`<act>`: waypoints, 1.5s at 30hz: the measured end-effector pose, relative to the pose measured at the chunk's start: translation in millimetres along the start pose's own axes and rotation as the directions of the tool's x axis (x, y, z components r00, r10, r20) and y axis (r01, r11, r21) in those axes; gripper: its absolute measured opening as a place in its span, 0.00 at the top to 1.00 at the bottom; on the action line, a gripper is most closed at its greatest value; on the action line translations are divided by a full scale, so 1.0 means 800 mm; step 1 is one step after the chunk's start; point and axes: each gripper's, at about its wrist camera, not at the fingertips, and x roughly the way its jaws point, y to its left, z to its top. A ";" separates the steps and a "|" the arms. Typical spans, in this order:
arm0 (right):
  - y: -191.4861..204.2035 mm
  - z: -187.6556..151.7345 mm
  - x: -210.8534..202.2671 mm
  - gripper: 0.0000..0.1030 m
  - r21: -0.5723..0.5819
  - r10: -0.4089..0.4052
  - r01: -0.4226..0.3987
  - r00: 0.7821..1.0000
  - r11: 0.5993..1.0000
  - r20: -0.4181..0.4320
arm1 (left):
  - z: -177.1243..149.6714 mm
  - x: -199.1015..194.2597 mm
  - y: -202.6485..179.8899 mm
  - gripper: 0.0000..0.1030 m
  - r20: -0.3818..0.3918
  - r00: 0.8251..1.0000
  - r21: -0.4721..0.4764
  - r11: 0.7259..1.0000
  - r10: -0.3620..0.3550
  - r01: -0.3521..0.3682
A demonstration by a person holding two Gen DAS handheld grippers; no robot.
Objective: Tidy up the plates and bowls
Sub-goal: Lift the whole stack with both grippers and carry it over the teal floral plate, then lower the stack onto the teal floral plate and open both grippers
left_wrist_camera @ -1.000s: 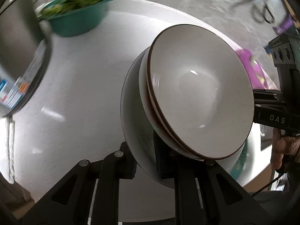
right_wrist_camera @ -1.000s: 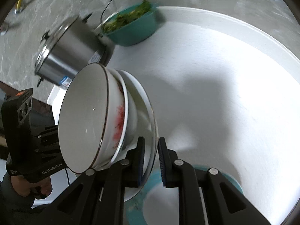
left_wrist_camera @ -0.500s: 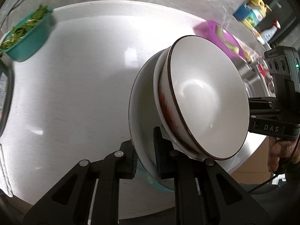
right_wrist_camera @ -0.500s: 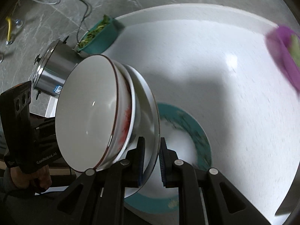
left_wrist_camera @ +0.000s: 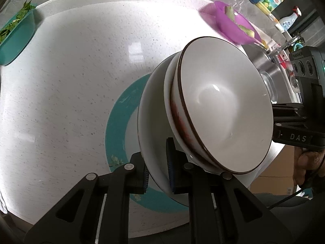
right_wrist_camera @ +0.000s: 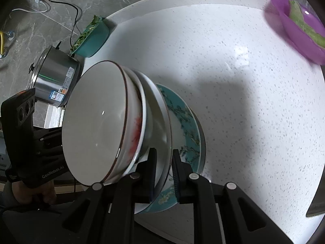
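A white plate carries two stacked white bowls; the top bowl has a dark rim, the lower bowl has red smears. My left gripper is shut on the plate's near edge. My right gripper is shut on the opposite edge of the same plate, with the bowls to its left. The stack hangs just above a teal floral plate on the white counter, which also shows in the right wrist view.
A purple bowl with green pieces sits at the counter's far right. A teal bowl of greens is far left, beside a steel pot. A steel sink lies to the right. The counter's front edge is close.
Both grippers have carried the plate and bowls to the right and down over the teal plate. The pot and greens bowl have slid away to the left of view.
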 end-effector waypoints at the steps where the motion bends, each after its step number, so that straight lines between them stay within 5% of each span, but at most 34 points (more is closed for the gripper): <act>1: 0.000 -0.001 0.002 0.83 -0.001 -0.001 0.001 1.000 1.000 -0.002 | -0.001 0.004 0.000 0.88 -0.003 1.000 0.001 1.000 0.005 -0.005; 24: 0.000 -0.023 0.035 0.82 0.005 -0.040 0.040 0.999 0.999 -0.001 | -0.015 0.010 0.009 0.89 0.037 0.997 0.058 0.996 0.068 -0.070; 37: 0.008 -0.032 0.034 0.75 0.036 -0.055 0.054 0.998 0.998 0.025 | -0.018 0.014 0.014 0.87 0.039 0.999 0.074 0.997 0.035 -0.038; 41: 0.010 -0.038 0.026 0.68 0.063 -0.084 0.081 0.996 0.995 0.040 | -0.025 0.002 0.024 0.73 0.058 0.998 0.071 0.997 0.030 -0.034; 45: 0.009 -0.051 0.002 0.57 0.112 -0.097 0.087 0.992 0.990 0.086 | -0.037 -0.022 0.039 0.41 0.093 0.995 0.063 0.997 0.025 -0.031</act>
